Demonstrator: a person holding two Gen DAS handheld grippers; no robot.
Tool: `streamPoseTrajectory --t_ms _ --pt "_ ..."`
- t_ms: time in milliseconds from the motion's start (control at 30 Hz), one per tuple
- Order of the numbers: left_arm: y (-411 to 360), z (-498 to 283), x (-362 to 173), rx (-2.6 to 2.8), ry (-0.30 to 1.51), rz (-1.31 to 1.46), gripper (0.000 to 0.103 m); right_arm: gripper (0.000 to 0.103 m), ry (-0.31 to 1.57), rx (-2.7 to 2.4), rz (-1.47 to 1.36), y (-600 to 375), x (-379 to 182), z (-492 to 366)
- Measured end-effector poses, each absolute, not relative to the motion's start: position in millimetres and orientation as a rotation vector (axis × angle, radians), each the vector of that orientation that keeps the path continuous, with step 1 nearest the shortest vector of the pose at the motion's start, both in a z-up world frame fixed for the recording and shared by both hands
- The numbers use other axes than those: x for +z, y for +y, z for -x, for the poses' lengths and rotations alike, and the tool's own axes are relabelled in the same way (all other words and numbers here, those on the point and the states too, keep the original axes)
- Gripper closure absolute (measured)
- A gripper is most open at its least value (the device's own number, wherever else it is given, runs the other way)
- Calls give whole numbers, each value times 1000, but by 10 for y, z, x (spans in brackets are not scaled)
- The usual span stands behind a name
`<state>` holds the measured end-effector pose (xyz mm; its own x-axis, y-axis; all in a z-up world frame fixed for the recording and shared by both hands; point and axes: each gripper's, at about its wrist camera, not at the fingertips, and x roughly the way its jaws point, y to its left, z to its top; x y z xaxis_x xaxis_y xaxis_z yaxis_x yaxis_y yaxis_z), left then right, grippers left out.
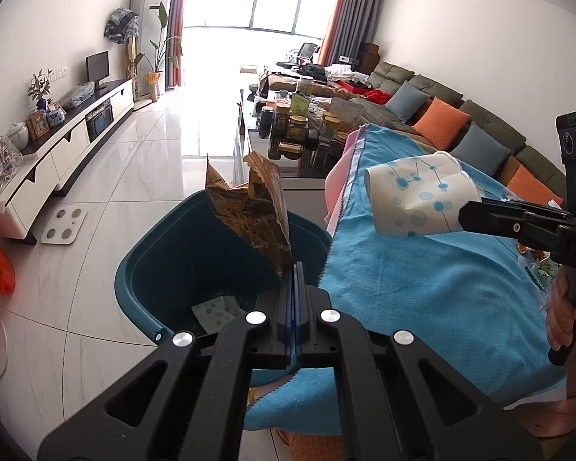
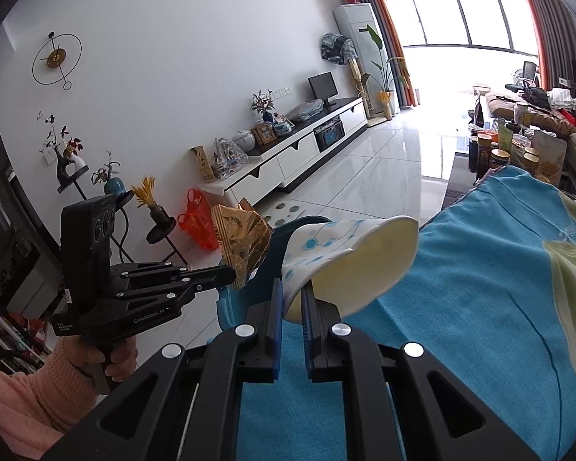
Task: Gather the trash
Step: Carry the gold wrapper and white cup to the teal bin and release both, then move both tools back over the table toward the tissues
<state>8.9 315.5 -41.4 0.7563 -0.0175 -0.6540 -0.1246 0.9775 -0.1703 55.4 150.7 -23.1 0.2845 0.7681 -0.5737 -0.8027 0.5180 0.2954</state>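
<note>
- The left gripper has its fingers pressed together on the bottom corner of a crumpled brown-gold snack wrapper, which stands up from the pinch.
- That wrapper hangs above the open mouth of a teal plastic bin on the white tiled floor.
- A flattened piece of dotted paper lies at the bottom of the bin.
- The right gripper has its fingers pinching the wall of a squashed white paper cup with blue dots; the cup's mouth tilts up and to the right.
- The cup is in the air, over the edge of a blue towel spread on the bench, just beside the bin's rim.
- A hand in a pink sleeve grips the left tool's handle.
</note>
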Motion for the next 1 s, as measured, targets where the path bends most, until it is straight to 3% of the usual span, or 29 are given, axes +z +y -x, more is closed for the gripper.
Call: streamPoseTrajectory --t_ms 667,800,900,1000 --pt "3441 -468 -1022 134 826 319 102 95 892 1084 167 2573 -620 -831" --pt "3462 -555 -1106 152 837 326 101 88 923 1084 160 2646 -673 -875" --pt "3472 -559 -1172 189 845 338 86 87 923 1075 146 2616 -663 -907" --pt "3489 -545 -1195 205 838 353 85 87 919 1070 133 2550 -637 -908"
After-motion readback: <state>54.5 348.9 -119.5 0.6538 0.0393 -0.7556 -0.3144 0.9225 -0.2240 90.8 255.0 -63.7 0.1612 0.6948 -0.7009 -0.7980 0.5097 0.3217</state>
